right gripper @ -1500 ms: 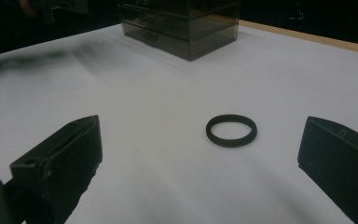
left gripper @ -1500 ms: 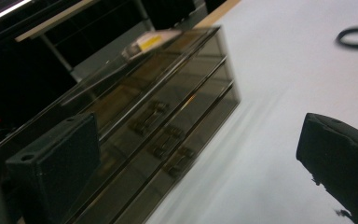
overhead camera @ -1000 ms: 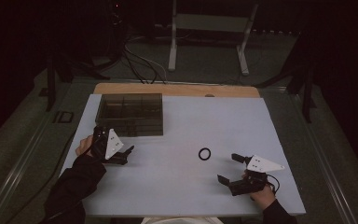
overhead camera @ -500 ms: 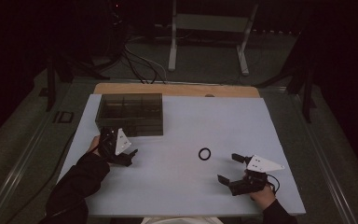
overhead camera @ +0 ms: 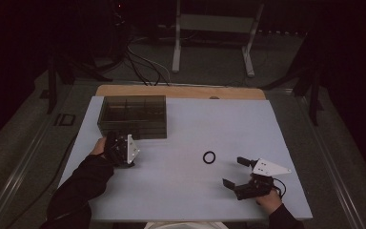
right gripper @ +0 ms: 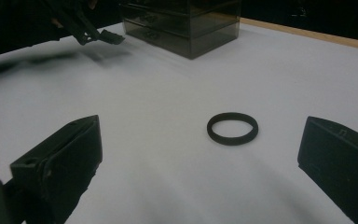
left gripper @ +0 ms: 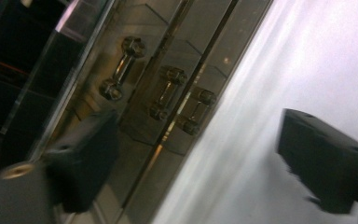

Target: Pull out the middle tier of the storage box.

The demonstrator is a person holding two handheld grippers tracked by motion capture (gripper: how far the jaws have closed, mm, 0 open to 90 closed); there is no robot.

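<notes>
Dark room, white tabletop. Smoked compartment box at ~10 o'clock, w/ small metal parts inside. Left tongs just below the box front, jaws have just been closing a bit but spread, nothing btwn. Black ring lies loose near centre, ~5 o'clock of the box. Right tongs spread, aimed at the ring, near but apart. Judging: ring not yet picked up; grab and carry to box both remain.

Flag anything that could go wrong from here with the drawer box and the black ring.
1. The left gripper, jaws just closing with nothing between them, sits close to the drawer box; the small knobs are easy to miss, and the box might slide.
2. The black ring lies flat on the table; the open right gripper may push it instead of lifting it.
</notes>
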